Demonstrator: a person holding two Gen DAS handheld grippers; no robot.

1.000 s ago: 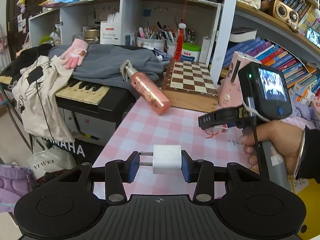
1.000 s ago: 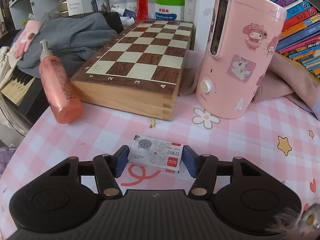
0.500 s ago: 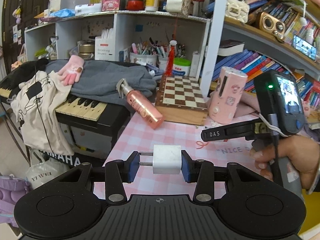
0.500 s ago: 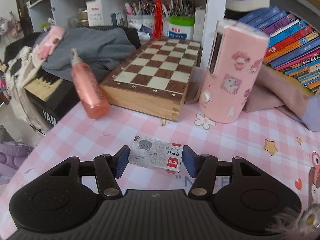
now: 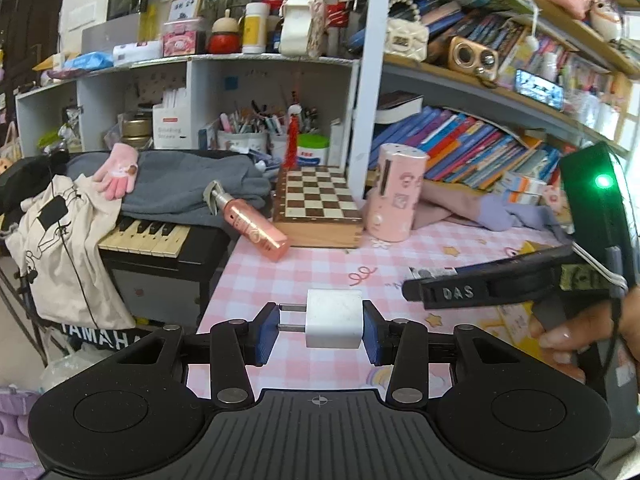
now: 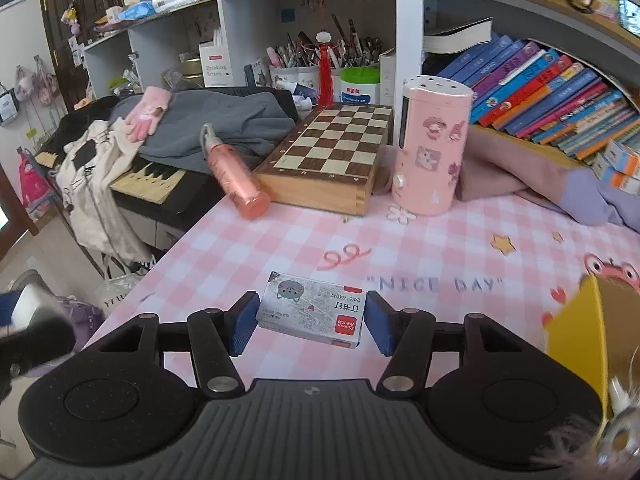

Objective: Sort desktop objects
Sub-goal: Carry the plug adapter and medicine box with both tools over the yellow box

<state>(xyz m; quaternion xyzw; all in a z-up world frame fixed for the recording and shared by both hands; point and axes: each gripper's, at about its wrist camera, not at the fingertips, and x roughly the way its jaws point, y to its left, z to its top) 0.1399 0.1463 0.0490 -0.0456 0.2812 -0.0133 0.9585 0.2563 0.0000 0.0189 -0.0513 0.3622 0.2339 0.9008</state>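
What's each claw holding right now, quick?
Left claw: shut on the white square plug-in charger.
Right claw: shut on the small grey cat-print staple box.

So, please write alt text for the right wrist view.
The right gripper holds a small grey staple box with a cat drawing above a pink checked tablecloth; behind stand a wooden chessboard box and a pink sticker-covered cylinder.

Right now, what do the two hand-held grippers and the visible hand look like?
Both the left gripper and the right gripper have matte black bodies with ribbed centres, round discs at each side, silver pivot screws and blue finger pads. Seen from the left camera, the right gripper carries raised "DAS" lettering, a green light and a thin silver cable. The right hand shows bare skin; its sleeve is not visible.
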